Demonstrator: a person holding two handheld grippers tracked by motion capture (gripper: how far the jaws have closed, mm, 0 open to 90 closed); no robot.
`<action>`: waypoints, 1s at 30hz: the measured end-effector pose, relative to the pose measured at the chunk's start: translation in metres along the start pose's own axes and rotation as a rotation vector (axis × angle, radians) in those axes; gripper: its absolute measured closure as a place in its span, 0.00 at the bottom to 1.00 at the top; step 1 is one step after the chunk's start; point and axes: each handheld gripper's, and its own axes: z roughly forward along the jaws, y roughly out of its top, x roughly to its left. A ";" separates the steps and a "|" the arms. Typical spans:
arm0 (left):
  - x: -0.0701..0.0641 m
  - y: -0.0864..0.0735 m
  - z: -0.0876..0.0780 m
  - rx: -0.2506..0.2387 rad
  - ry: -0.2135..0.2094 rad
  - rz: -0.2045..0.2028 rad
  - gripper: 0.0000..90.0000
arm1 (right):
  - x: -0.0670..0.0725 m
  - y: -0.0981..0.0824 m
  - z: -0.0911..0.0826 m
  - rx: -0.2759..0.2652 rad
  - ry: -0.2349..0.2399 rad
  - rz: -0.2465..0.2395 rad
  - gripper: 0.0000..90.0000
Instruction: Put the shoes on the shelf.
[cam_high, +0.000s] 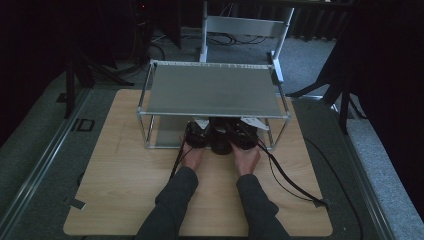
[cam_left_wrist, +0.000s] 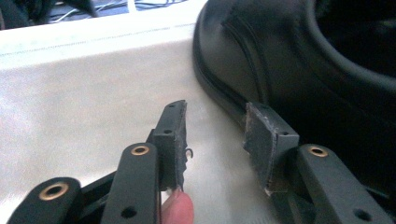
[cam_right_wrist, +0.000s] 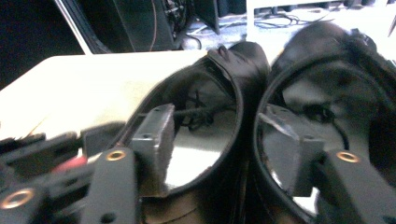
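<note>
Black shoes (cam_right_wrist: 243, 116) on shelf (cam_left_wrist: 93, 93), no readable writing, left gripper (cam_left_wrist: 217, 140) and right gripper (cam_right_wrist: 215, 144) both open

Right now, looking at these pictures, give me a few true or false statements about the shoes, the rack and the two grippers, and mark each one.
1. The black shoes sit on the lower shelf of the metal rack. True.
2. The left gripper is clamped on a shoe. False: its jaws stand apart with bare shelf between them, and the shoe lies beside its right jaw.
3. The right gripper has one jaw inside each shoe opening. True; the adjoining shoe walls lie between the jaws, unpressed.
4. The rack's top shelf holds a shoe. False: it is bare.
5. The rack stands on a wooden table. True.
</note>
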 end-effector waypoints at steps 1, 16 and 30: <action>0.001 -0.001 -0.004 0.006 -0.012 0.001 0.63 | -0.001 0.002 -0.002 -0.002 -0.003 0.001 0.44; 0.000 -0.024 -0.046 0.003 -0.218 -0.008 0.48 | -0.023 0.003 -0.046 -0.043 0.065 -0.048 0.46; -0.031 -0.030 -0.033 0.089 -0.272 0.094 0.36 | -0.039 -0.013 -0.041 0.007 -0.120 -0.018 0.22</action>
